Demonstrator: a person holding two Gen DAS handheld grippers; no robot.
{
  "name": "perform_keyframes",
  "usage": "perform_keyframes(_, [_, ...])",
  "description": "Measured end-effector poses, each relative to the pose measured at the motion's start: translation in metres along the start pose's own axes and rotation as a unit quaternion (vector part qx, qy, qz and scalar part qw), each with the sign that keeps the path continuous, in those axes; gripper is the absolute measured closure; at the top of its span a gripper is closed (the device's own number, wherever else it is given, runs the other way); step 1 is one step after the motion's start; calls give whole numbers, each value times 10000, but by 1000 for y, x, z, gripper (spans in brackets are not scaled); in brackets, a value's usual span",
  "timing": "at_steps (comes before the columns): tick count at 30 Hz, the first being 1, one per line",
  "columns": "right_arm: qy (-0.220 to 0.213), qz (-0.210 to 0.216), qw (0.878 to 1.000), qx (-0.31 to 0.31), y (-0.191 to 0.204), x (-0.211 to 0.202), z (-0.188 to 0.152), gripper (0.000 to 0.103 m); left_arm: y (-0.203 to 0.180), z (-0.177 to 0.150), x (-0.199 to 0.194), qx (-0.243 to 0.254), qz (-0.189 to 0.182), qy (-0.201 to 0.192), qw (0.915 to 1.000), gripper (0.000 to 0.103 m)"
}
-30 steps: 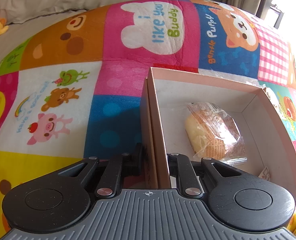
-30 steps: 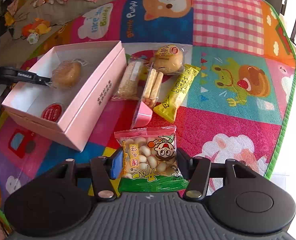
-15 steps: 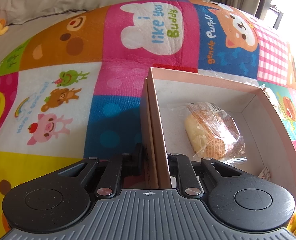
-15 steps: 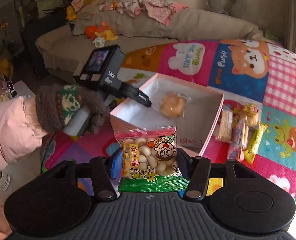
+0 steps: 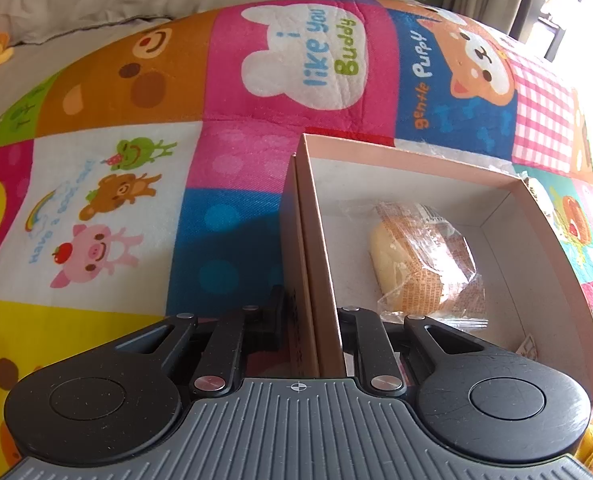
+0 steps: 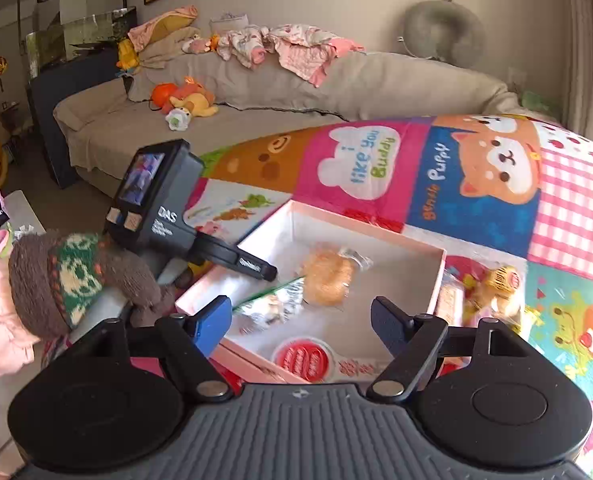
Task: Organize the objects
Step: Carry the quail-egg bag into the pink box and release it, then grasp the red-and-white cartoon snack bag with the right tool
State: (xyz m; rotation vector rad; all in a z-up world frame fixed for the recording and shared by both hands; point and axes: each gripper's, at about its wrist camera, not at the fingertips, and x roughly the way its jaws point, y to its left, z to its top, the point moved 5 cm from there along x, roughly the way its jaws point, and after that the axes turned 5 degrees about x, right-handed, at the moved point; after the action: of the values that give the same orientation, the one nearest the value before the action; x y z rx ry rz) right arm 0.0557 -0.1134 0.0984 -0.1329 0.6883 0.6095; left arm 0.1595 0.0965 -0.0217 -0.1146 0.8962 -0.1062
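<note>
A pink open box (image 5: 416,160) lies on the colourful play mat (image 5: 232,240). My left gripper (image 5: 310,312) is shut on the box's near side wall, one finger inside and one outside. A wrapped bun (image 5: 412,256) rests on the box floor. In the right wrist view my right gripper (image 6: 300,316) hangs above the box (image 6: 442,276) with its jaws opening, nothing pressed between them. The green-edged snack bag (image 6: 272,304), blurred, is below them inside the box beside the bun (image 6: 328,276). The left gripper (image 6: 270,274) holds the box's left wall.
Several wrapped snacks (image 6: 496,284) lie on the mat to the right of the box. A gloved hand (image 6: 76,280) with a pink sleeve holds the left tool. A beige sofa (image 6: 256,120) with soft toys and clothes stands behind the mat.
The right gripper swung from the snack pile to above the box, opened wide, and the snack bag dropped from its fingers into the box. The left gripper kept still on the box wall.
</note>
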Motion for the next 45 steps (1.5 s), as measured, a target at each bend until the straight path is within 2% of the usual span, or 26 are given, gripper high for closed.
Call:
perform_keyframes(3, [155,-363,9992,-47,-20,-18,-27,18,0,-1,0,8,-3,-19,10000,85])
perform_keyframes(8, [596,-937,9938,-66,-46,-42,-92,14,0,-1,-1,35,-15,-26,10000,85])
perform_keyframes(10, [732,-1044,9918,-42,-49,-48,-119,14,-1,-1,-1,34,-4,-15,10000,85])
perform_keyframes(14, [746,-1108,9910,-54,-53,-54,-147,11,-1,0,-1,-24,31,21,10000,85])
perform_keyframes(18, [551,-1163,9915,179,-71,-53,-141,11,-2,-1,-2,-54,91,25,9999,85])
perform_keyframes(22, [225,-1126,9893,900,-110,-33,-101,11,-4,-2,-3,-46,192,17,9998,86])
perform_keyframes(23, [204,-1100,9889,974,-117,-25,-92,12,-5,-2,-3,-50,213,4,9998,86])
perform_keyframes(25, [237,-1075,9876,1118,-131,-4,-74,24,-5,-3,-3,-63,227,-21,9997,86])
perform_keyframes(27, [377,-870,9846,1467,-147,26,-55,42,-4,-4,-4,-92,210,-34,9997,86])
perform_keyframes(30, [382,-943,9810,1652,-161,63,-36,46,-3,-6,-5,-98,160,-45,9998,86])
perform_keyframes(31, [446,-981,9802,1660,-164,75,-33,49,-3,-6,-5,-87,149,-52,9998,86])
perform_keyframes(33, [594,-971,9789,1696,-168,93,-33,66,-3,-6,-6,-89,143,-54,9998,86])
perform_keyframes(35, [694,-924,9778,1749,-166,95,-35,70,-3,-7,-5,-81,146,-64,9998,86])
perform_keyframes(36, [747,-831,9777,1778,-164,90,-39,77,-3,-7,-5,-83,145,-70,9998,86])
perform_keyframes(40, [996,-365,9708,2152,-163,58,-64,80,-3,-7,-5,-91,125,-99,9998,86])
perform_keyframes(45, [1112,-328,9620,2473,-167,16,-95,77,-3,-7,-5,-98,128,-94,9998,86])
